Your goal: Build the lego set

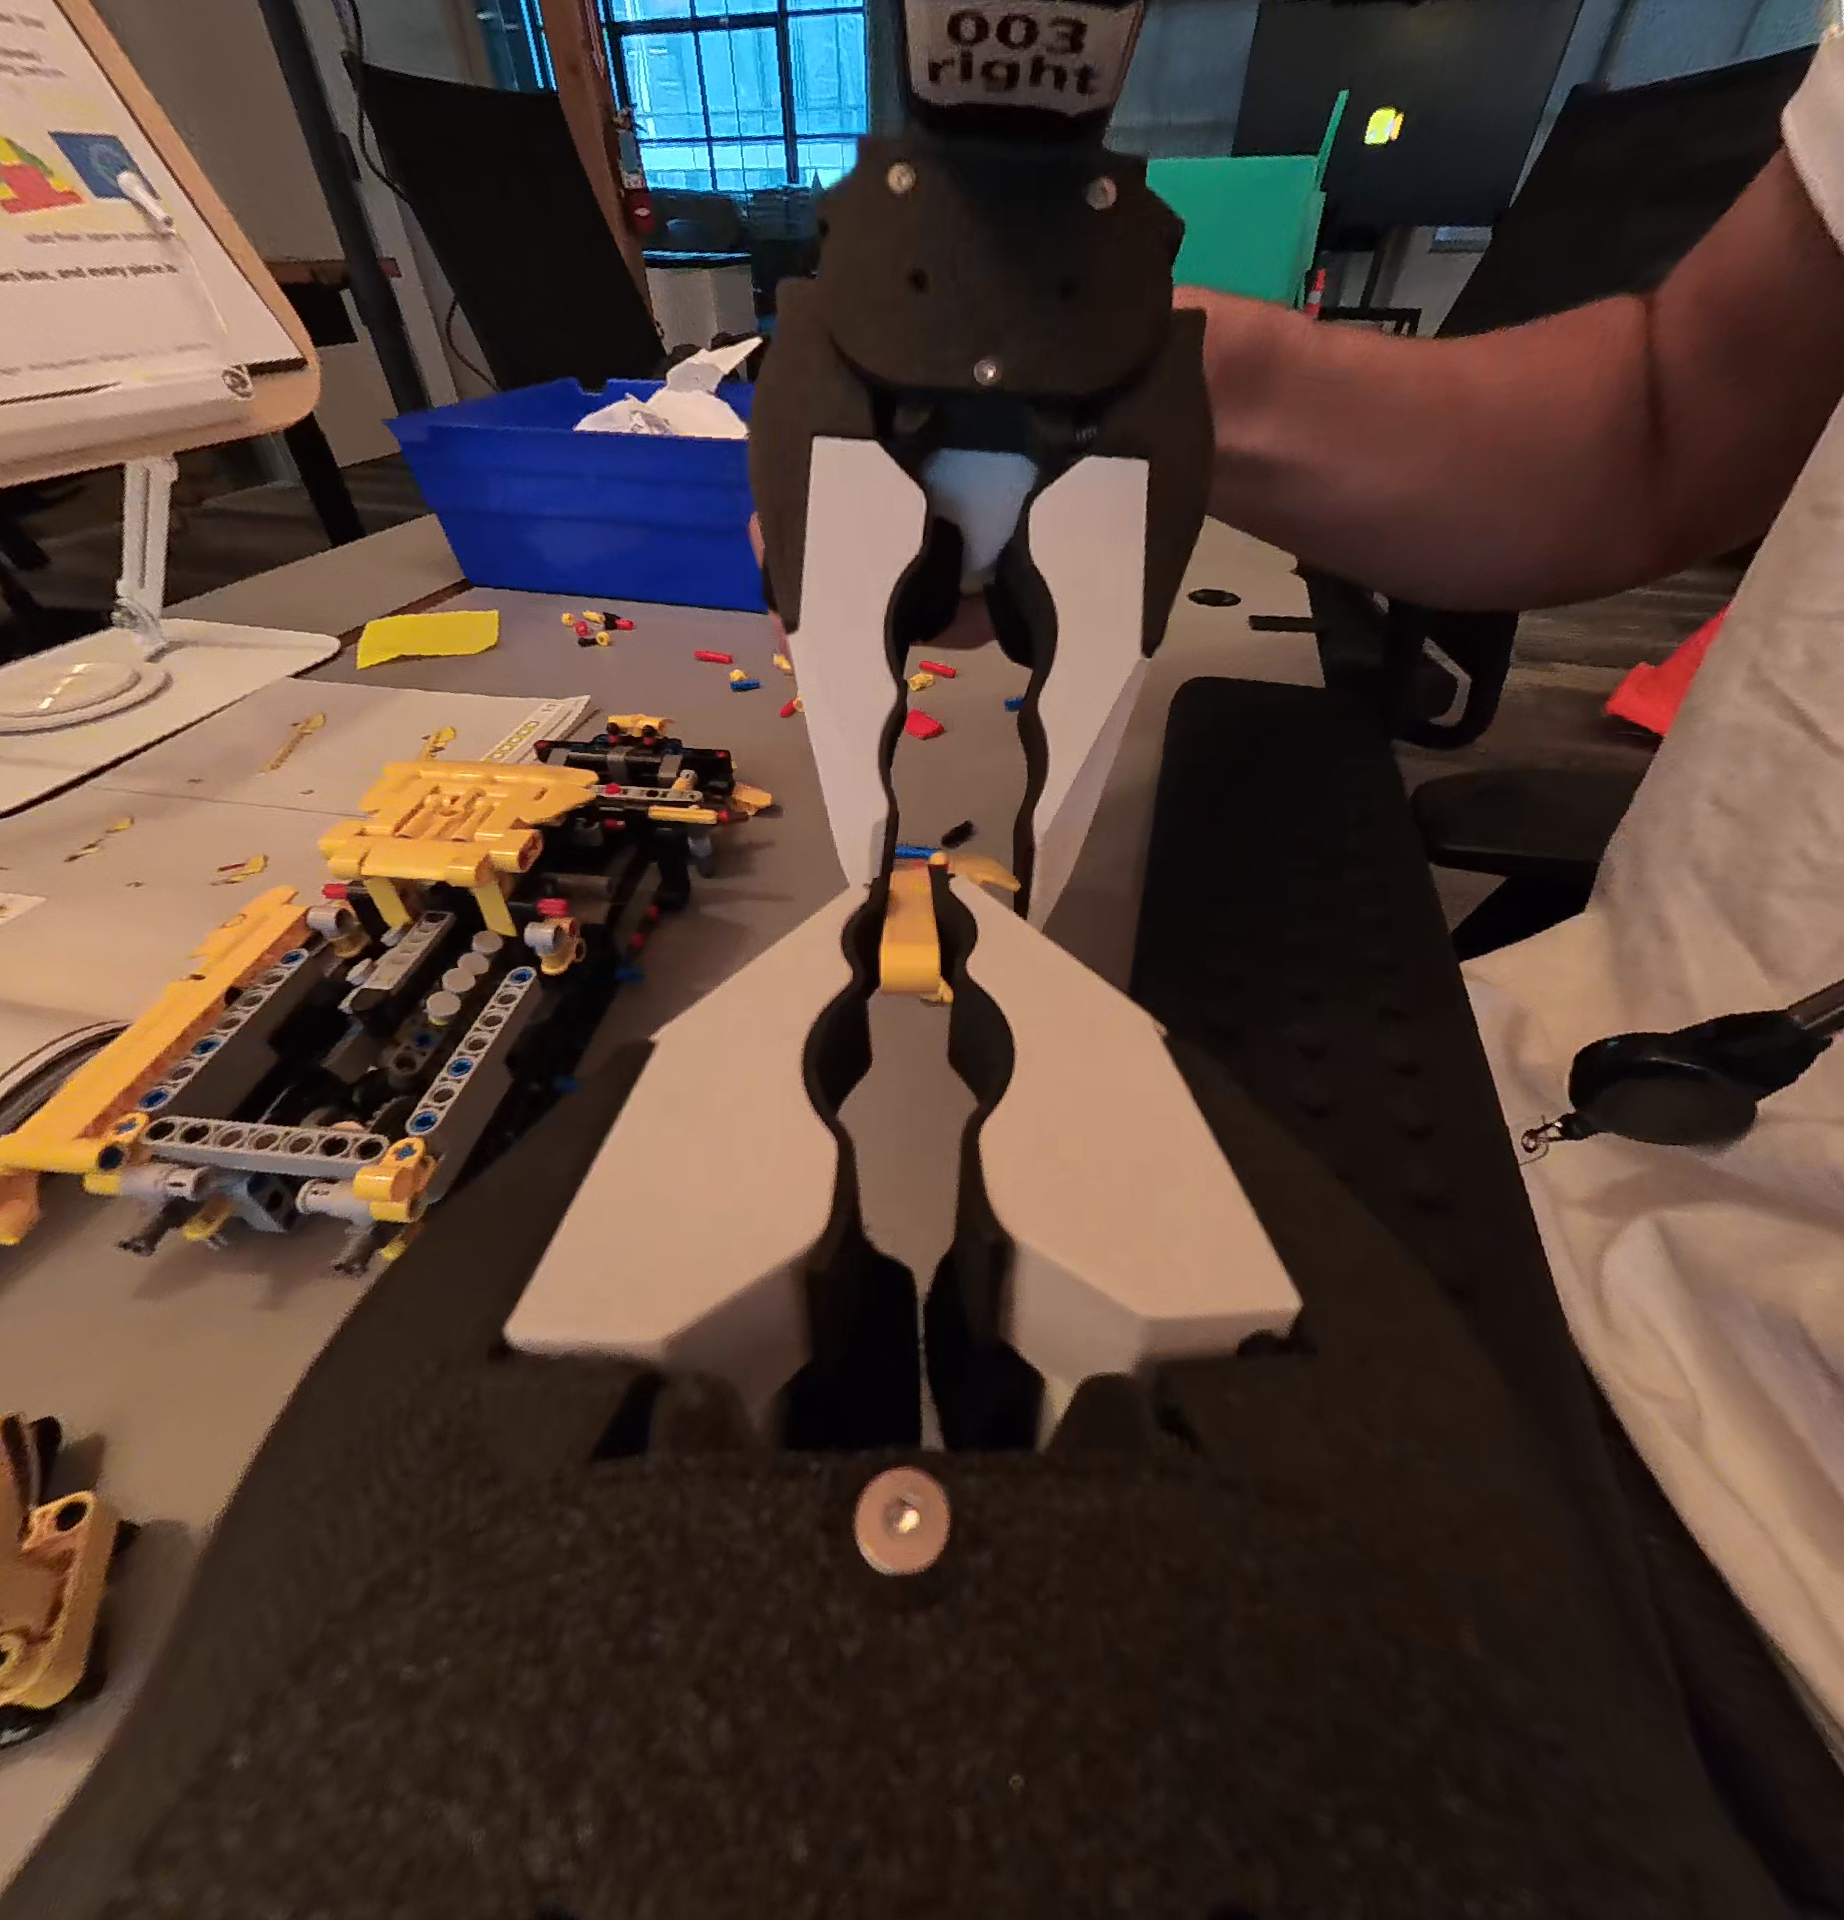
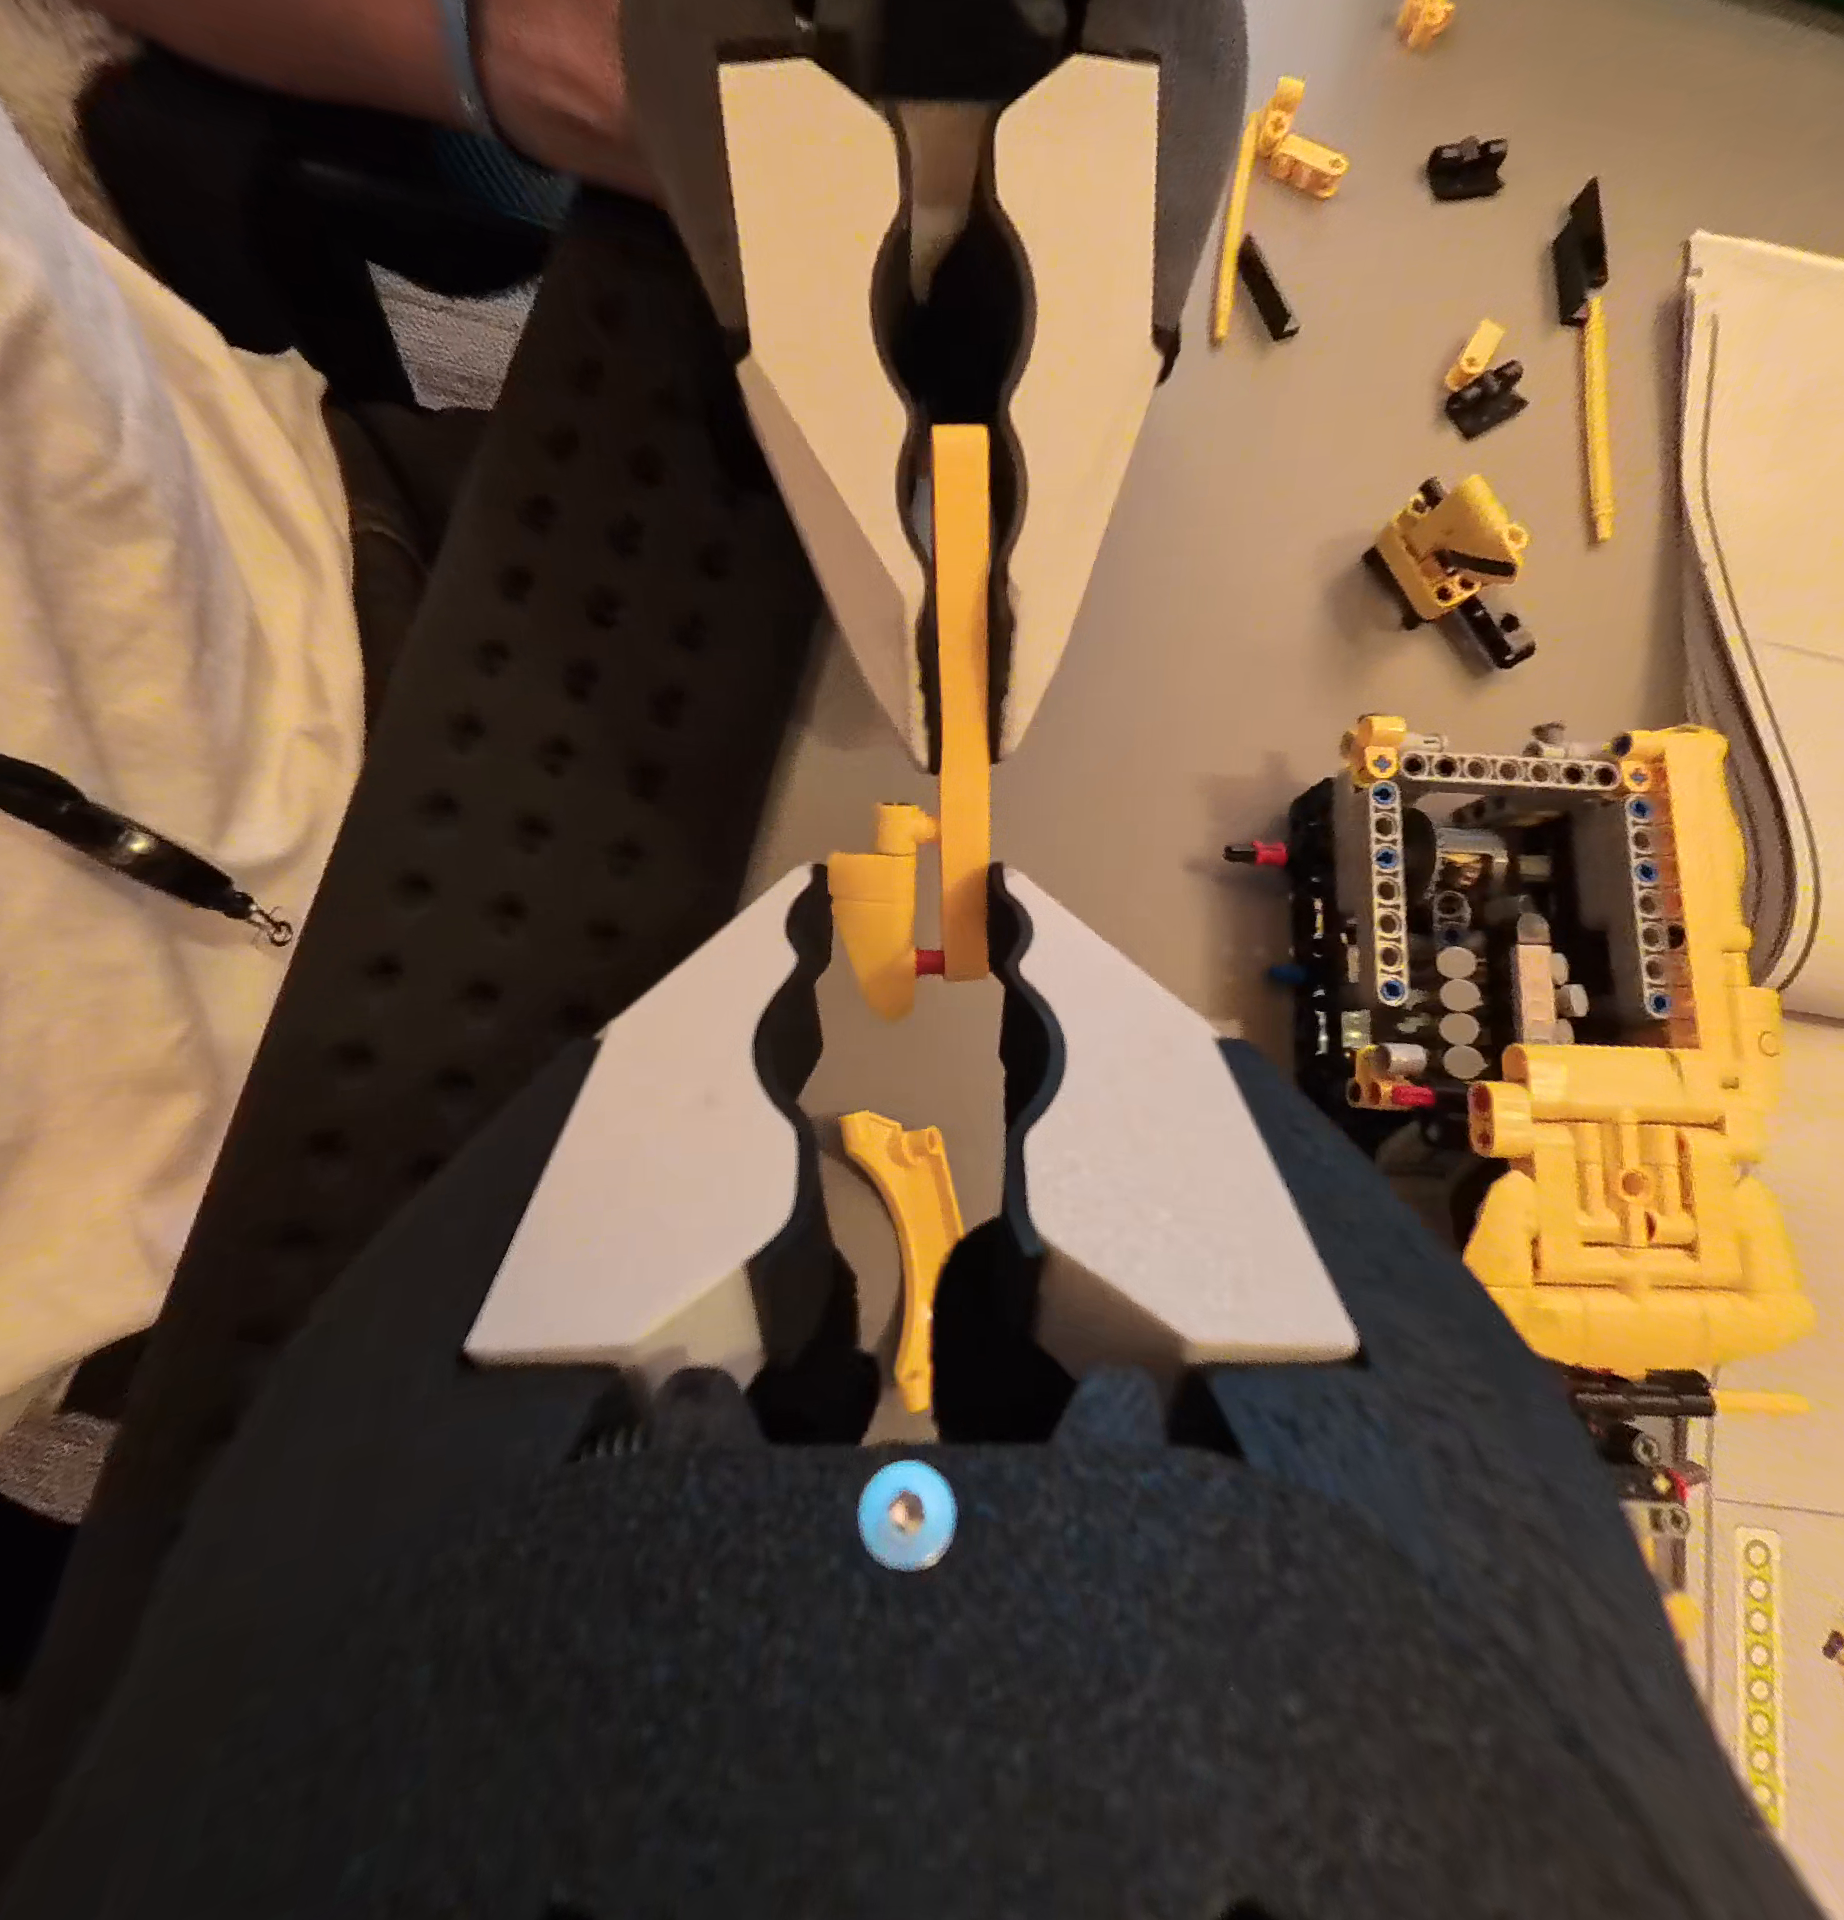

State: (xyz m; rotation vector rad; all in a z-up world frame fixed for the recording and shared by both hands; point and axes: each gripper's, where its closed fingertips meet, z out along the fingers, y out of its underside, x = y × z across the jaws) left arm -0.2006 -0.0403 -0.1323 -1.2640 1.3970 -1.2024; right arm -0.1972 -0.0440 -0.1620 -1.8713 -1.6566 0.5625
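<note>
**Two grippers meeting tip to tip over a small yellow sub-assembly**

Grey tabletop (image 1: 222, 1340) is filling the left of the left wrist view, with the half-built yellow and black lego vehicle (image 1: 378, 977) lying at centre left, a blue bin (image 1: 585, 499) sitting at upper centre, and loose small pieces (image 1: 731, 665) scattered between them.

At the frame's centre the left gripper (image 1: 913, 935) is clamping a long yellow curved panel (image 1: 910, 940) edge-on between its narrowed jaws. In the right wrist view that same panel (image 2: 962, 665) is running from the far gripper down toward the bottom one, so its free end is sticking out for joining.

The right gripper (image 2: 913, 914) is facing it, jaws partly apart, and its right finger appears to be touching the panel's end. A smaller yellow piece (image 2: 876, 925) is hanging beside the panel on a red pin (image 2: 930, 962), sitting within the jaw gap; whether the fingers are actually squeezing it, I cannot tell. Probably the two are being pushed together along the pin.

Another yellow curved part (image 2: 913, 1247) is lying on the table lower in that frame.
</note>
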